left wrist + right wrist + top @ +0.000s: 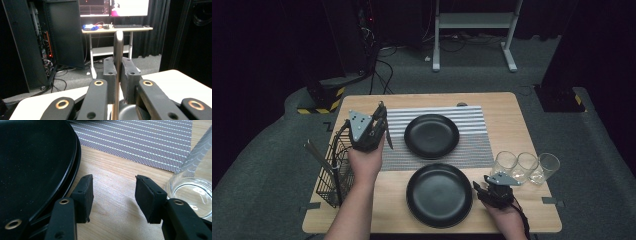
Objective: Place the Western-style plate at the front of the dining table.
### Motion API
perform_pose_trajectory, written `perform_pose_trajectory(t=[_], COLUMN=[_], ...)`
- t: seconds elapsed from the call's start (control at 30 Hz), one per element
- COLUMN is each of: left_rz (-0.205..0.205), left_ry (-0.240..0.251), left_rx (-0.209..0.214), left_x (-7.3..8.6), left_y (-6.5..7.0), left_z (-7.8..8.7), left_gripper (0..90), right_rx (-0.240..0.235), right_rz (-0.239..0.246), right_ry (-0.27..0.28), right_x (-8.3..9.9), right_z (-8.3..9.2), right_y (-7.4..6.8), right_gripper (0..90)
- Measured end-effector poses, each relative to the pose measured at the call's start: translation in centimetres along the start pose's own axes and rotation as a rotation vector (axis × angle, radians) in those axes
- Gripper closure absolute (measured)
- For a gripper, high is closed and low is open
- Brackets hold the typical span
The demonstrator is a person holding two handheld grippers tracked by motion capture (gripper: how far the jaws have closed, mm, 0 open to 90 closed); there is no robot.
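While the right gripper (113, 195) gapes empty, the left gripper (118, 75) clamps a knife (118, 47).

Overhead view; perhaps level jaw-close cameras

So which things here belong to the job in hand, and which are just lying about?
In the job:
- left claw, shut on a utensil
- wire basket
- two black plates
- striped placemat

Lying about:
- three glasses
- right claw, open, idle
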State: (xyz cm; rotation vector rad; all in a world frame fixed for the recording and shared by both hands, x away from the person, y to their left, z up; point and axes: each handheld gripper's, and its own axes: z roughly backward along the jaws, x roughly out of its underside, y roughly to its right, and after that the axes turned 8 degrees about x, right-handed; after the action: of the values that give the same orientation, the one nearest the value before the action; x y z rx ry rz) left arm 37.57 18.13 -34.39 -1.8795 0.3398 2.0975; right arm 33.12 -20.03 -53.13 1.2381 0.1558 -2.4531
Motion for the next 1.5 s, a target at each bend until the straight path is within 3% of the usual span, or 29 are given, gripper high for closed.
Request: perform_pose_trajectory(t=[0.33, 0.73, 0.9, 1.1, 1.5], left_rz=[0.031, 0.043, 0.037, 0.063, 0.068], left_ry=[-0.066, -0.142, -0.152, -0.162, -0.18], left_rx=[-0.014, -0.032, -0.036, -0.025, -0.03], left_x=[1.5, 3.4, 3.7, 4.1, 4.8], left_y=[-0.2, -0.3, -0.2, -0.2, 0.2], left_z=[-1.5, -2.1, -1.8, -1.5, -2.4], left_gripper=[83.0, 83.0, 83.0, 83.0, 83.0], right_rx=[-0.002, -0.001, 0.0, -0.002, -0.003], right_rz=[-0.002, 0.005, 0.007, 0.007, 0.01], right_ry=[0.001, 0.002, 0.002, 0.004, 0.003], right_x=[0.0, 0.0, 0.0, 0.0, 0.0], right_z=[0.0, 0.0, 0.0, 0.0, 0.0], right_y=[0.0, 0.0, 0.0, 0.0, 0.0], right_gripper=[48.6, 48.6, 48.6, 48.6, 48.7])
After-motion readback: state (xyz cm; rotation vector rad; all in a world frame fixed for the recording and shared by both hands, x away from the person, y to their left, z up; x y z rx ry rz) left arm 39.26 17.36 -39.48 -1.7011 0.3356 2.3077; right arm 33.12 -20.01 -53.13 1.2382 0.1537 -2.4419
